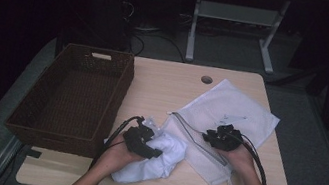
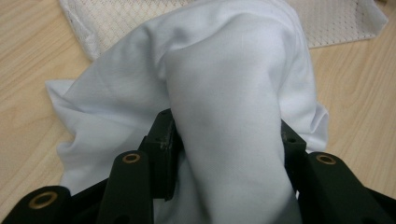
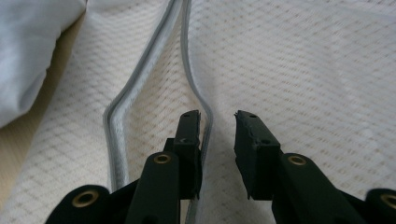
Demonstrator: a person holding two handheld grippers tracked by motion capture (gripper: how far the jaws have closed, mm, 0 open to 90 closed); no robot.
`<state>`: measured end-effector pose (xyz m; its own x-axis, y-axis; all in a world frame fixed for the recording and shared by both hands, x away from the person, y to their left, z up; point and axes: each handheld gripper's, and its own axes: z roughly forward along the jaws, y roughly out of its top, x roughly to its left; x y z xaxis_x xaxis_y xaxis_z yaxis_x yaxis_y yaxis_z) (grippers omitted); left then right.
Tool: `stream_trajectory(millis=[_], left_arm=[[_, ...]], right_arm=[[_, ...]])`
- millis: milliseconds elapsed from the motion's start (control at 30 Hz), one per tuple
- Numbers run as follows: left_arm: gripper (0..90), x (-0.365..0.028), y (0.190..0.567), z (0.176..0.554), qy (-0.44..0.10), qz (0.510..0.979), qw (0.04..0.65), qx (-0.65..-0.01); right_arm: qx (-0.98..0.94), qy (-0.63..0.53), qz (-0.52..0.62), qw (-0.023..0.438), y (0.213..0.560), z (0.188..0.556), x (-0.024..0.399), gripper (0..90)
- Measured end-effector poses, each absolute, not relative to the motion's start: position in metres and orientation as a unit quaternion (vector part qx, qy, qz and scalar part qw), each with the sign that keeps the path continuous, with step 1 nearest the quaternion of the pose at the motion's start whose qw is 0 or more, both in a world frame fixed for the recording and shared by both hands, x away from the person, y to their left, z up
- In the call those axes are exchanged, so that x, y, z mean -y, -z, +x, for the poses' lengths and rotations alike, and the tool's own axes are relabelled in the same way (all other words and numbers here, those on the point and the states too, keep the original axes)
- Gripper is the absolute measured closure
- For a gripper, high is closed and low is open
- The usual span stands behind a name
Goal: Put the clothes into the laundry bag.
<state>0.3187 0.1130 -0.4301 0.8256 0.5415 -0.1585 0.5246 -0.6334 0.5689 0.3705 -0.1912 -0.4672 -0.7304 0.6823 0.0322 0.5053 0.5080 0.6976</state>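
Item: mesh laundry bag [image 1: 237,117], lying flat, its zipped edge [image 3: 121,100] gaping; bare tabletop [image 1: 163,85] lying open behind it, a wicker basket [image 1: 75,98] standing well left of it. White cloth [image 1: 156,159] bunching just left of the bag. We are clamping that cloth in our left gripper [image 1: 144,142]. Our right gripper [image 3: 219,128] is pointing down onto the bag, jaws narrowly parted beside the zip edge, gripping nothing.

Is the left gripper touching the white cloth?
Touching. The left gripper view shows the left gripper with both jaws pressed against a bunched fold of the white cloth.
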Motion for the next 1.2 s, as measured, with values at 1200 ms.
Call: stream_trajectory(millis=[1200], left_arm=[[52.9,-0.113,0.431,0.319,-0.015,0.905,0.309,-0.293]], right_arm=[[-0.822,-0.43,0.352,0.121,0.442,0.364,0.205,88.4]])
